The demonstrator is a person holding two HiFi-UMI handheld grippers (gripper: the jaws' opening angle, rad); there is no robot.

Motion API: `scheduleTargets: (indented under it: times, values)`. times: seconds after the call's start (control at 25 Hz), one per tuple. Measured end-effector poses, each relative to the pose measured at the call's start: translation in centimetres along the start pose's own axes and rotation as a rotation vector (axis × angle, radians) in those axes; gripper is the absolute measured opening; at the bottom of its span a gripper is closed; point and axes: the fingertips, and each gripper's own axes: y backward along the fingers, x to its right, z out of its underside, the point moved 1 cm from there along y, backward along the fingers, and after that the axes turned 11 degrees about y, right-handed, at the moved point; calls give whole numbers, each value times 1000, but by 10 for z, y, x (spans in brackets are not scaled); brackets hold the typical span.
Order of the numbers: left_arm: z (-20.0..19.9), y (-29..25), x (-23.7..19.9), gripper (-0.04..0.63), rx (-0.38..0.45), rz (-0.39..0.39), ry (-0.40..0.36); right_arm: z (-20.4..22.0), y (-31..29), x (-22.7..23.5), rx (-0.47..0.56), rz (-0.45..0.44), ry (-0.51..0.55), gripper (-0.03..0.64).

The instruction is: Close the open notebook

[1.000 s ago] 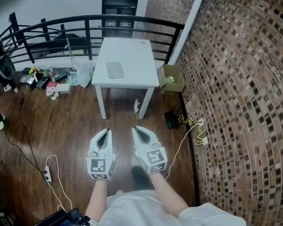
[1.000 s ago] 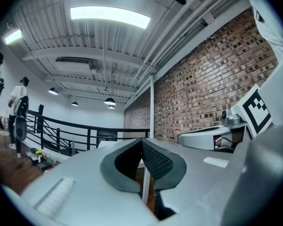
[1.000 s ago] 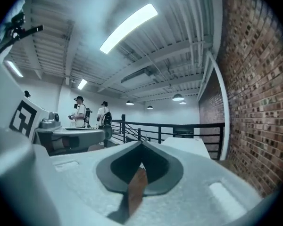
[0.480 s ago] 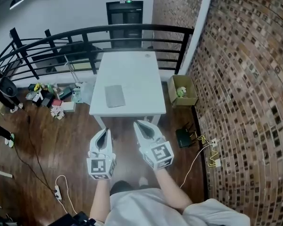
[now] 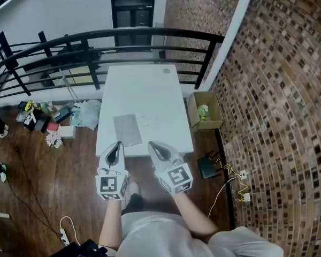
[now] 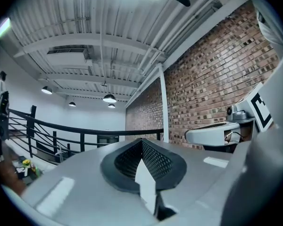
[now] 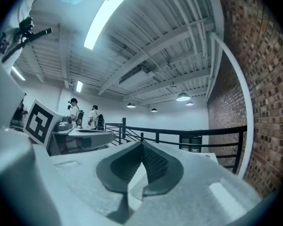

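A flat grey notebook lies near the front edge of the white table, left of centre. Faint marks show on the white surface just right of it; I cannot tell whether that is an open page. My left gripper is shut and empty, with its tip just short of the notebook's near edge. My right gripper is also shut and empty, over the table's front edge to the right of the notebook. In the left gripper view the left gripper points level, pads together. The right gripper looks the same in its own view.
A black railing curves behind the table. A brick wall runs along the right, with a cardboard box, a black device and a cable at its foot. Clutter lies on the floor to the left. Two people stand far off.
The person has walked forward: the table has come much nearer and both grippers now reach its front edge by the notebook. Both stayed shut.
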Motion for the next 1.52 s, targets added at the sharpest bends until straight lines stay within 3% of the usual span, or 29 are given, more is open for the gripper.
scheduleTargets:
  times: [0.2, 0.32, 0.52, 0.68, 0.76, 0.92, 0.96, 1.04, 1.08, 1.16, 1.36, 1.52]
  values:
    - [-29, -68, -53, 15, 48, 81, -52, -19, -85, 40, 4, 91, 14, -14]
    - [-27, -92, -86, 15, 43, 81, -38, -15, -125, 39, -13, 71, 20, -14]
    - [6, -117, -131, 15, -62, 79, 44, 19, -167, 31, -79, -8, -11, -14]
    - [28, -140, -176, 17, -134, 69, 54, 38, -195, 53, -89, -33, -18, -14]
    - [40, -143, -201, 21, -204, 58, 26, 48, -202, 63, -100, -44, -49, -14]
    - [68, -135, -252, 159, -380, 35, -22, 73, -211, 71, -145, -69, -115, -14]
    - [76, -137, -264, 217, -416, 50, -12, 78, -214, 74, -152, -72, -124, -14]
    - [95, -143, -279, 454, -503, 104, 36, 88, -219, 79, -167, -76, -142, -14]
    - [108, -145, -284, 521, -552, 133, 68, 94, -220, 81, -178, -78, -152, -14]
    - [135, -146, -288, 581, -638, 187, 138, 108, -220, 81, -206, -84, -173, -14]
    - [193, -145, -268, 592, -799, 280, 295, 135, -216, 78, -253, -91, -207, -14]
    - [229, -144, -237, 485, -942, 297, 306, 149, -209, 81, -273, -78, -232, -14]
